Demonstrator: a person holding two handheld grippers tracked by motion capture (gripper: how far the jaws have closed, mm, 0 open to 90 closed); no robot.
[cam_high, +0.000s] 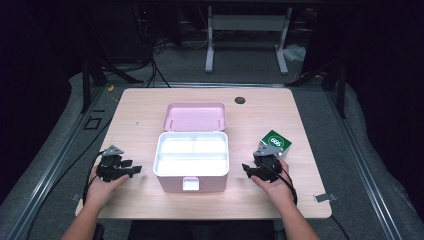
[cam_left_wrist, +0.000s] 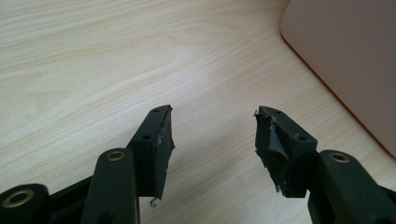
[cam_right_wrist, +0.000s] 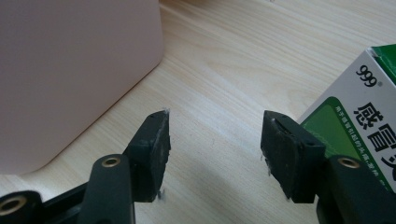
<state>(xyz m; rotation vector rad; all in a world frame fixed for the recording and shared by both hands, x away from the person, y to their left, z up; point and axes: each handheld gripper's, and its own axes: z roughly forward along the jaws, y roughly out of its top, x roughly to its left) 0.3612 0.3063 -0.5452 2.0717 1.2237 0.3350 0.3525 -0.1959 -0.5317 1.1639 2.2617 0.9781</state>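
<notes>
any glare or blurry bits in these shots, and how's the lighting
High view: the white inside of the open pink box is blown out by glare, while the room around the table is nearly black. Left gripper view: even, soft light on the wood, with the tong pads sharp. Right gripper view: the green and white medicine box is a little soft at the edge.

Open pink box (cam_high: 191, 160) mid-table (cam_high: 140, 115); left tongs (cam_high: 134, 169) and right tongs (cam_high: 248, 170) flank it; green-white carton (cam_high: 275, 143) behind right tongs.

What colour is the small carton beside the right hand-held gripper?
Green and white carton, with dark printed characters; clearest in the right gripper view.
</notes>
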